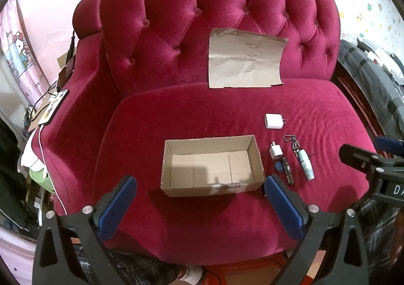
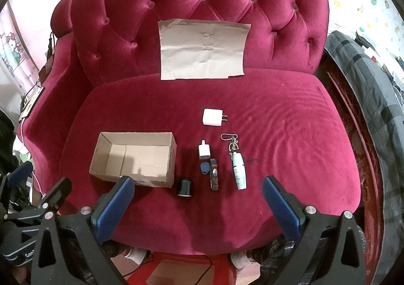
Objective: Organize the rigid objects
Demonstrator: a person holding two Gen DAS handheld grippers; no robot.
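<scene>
An empty open cardboard box (image 1: pixel 211 166) (image 2: pixel 136 158) sits on the red sofa seat. Right of it lie a large white charger (image 1: pixel 274 121) (image 2: pixel 213 117), a small white plug (image 1: pixel 275 151) (image 2: pixel 204 150), a blue key fob (image 1: pixel 278 166) (image 2: pixel 204 167), a dark stick (image 1: pixel 288 171) (image 2: pixel 214 174), a pale bottle on a keychain (image 1: pixel 306 163) (image 2: pixel 238 169) and a black cap (image 2: pixel 184 187). My left gripper (image 1: pixel 200 187) is open, in front of the box. My right gripper (image 2: pixel 198 189) is open, in front of the small items.
A brown paper sheet (image 1: pixel 243 62) (image 2: pixel 203 50) leans on the sofa back. A phone on a cable (image 1: pixel 53 106) lies on the left armrest. Dark bedding (image 2: pixel 366 78) lies to the right. The right gripper's body shows in the left wrist view (image 1: pixel 378 169).
</scene>
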